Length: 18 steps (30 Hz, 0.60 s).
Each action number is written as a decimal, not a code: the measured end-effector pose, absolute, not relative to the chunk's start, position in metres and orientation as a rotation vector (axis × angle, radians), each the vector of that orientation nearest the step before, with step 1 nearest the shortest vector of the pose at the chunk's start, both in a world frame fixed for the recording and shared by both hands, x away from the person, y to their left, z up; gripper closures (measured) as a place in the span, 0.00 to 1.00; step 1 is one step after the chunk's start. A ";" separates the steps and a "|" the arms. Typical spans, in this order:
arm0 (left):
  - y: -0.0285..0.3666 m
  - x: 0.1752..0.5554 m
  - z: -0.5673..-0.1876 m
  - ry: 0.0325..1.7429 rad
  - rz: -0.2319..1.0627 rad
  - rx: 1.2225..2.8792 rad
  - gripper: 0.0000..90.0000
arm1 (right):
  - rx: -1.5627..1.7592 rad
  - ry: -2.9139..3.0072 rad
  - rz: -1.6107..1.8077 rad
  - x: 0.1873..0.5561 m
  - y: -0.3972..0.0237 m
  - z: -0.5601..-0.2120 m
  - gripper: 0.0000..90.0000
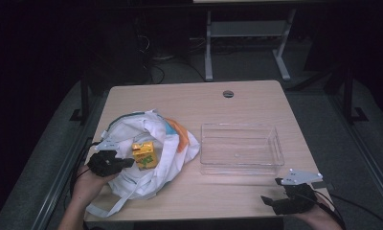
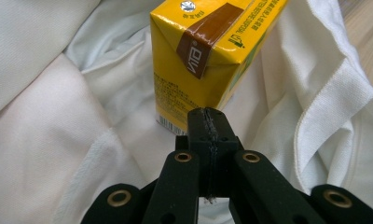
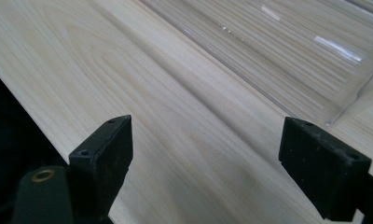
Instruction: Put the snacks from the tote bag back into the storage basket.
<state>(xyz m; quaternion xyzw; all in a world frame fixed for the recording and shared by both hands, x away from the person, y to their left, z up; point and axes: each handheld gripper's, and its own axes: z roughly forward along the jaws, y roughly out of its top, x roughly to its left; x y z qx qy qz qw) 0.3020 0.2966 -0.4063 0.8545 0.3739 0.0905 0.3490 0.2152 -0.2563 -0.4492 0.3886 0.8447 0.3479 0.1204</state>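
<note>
A yellow drink carton (image 1: 144,155) with a brown label stands inside the open mouth of a white cloth bag (image 1: 132,127) on the left of the wooden table (image 1: 180,98). My left gripper (image 1: 128,163) is shut with nothing between its jaws, its tip just left of the carton. In the left gripper view the closed tips (image 2: 208,116) sit right at the carton's (image 2: 198,51) lower edge, with bag cloth (image 2: 44,140) all around. I cannot tell whether they touch it. My right gripper (image 1: 272,190) rests open near the front right corner, over bare wood (image 3: 208,154).
A clear plastic bin (image 1: 240,148) sits empty right of the bag; its wall (image 3: 287,51) lies just beyond the right gripper. A round cable hole (image 1: 228,93) is at the table's far edge. Desk legs and cables stand on the dark floor behind.
</note>
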 end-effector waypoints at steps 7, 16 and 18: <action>0.291 0.301 -0.407 0.941 0.220 2.229 1.00 | 1.133 2.470 1.016 0.215 -0.256 -0.449 0.19; 0.285 0.300 -0.406 0.910 0.208 2.247 1.00 | 1.134 2.470 1.016 0.215 -0.256 -0.449 0.19; 0.283 0.300 -0.406 0.901 0.206 2.250 1.00 | 1.137 2.472 1.012 0.215 -0.256 -0.449 0.19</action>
